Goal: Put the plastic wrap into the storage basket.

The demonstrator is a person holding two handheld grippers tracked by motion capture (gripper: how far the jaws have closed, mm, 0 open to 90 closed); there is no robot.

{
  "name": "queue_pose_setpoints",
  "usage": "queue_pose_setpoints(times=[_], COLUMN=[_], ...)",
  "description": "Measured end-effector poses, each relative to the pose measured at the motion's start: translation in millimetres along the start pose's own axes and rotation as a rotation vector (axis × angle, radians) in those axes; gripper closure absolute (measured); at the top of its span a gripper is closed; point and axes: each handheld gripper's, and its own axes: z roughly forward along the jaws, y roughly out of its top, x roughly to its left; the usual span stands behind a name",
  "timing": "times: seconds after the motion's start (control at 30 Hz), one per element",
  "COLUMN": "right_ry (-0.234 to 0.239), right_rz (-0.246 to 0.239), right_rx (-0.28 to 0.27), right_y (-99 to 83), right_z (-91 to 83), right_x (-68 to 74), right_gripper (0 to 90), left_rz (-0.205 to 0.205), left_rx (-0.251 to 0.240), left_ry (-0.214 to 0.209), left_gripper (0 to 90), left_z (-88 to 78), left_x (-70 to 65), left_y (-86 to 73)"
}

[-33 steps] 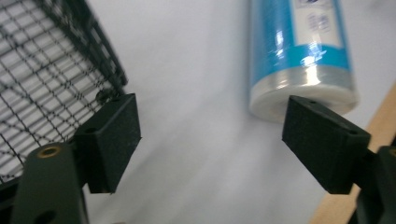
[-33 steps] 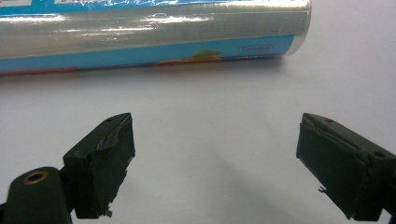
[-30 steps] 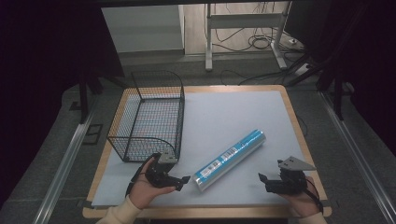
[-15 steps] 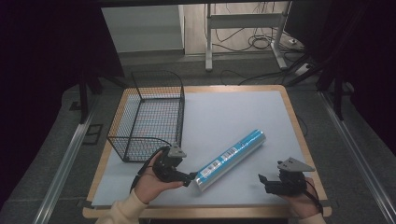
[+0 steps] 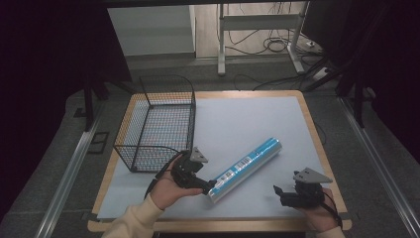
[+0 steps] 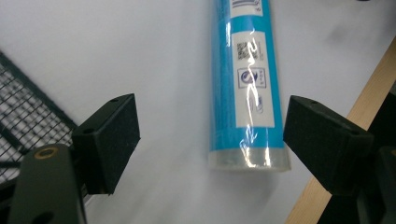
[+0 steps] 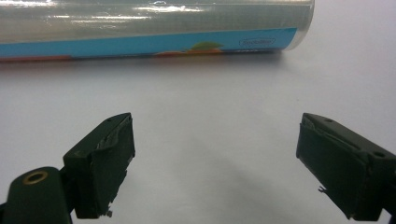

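White table mat (image 5: 247, 124) carries a blue tube (image 5: 245, 170) at lower centre, beside a wire basket (image 5: 157, 124). Left gripper (image 5: 209, 187) gapes around its near end; right gripper (image 5: 278, 193) open, lower right.

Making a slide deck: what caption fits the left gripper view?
Open left gripper lined up on the near end of a blue tube, beside a wire basket.

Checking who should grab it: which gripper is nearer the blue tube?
Left. The left gripper is open at the blue tube's near end, jaws either side of it without touching. The right gripper is open too, apart from the tube, off to its side.
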Motion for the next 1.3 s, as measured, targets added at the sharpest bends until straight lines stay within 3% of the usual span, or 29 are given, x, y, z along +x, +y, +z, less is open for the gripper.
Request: queue_pose_setpoints(times=[1.07,1.3], right_ry=[-0.009,-0.017], right_rz=[-0.022,-0.017], right_rx=[0.014,-0.010], right_y=[-1.2,-0.2], right_z=[1.2,-1.5], right_x=[0.8,-0.6], right_gripper=[12.0,13.3], left_rz=[0.035,0.038], left_rx=[0.046,0.071], left_ry=[-0.027,-0.036], left_gripper=[16.6,16.6], left_z=[21.9,33.5], left_x=[-10.6,-13.6], left_y=[41.5,49.7])
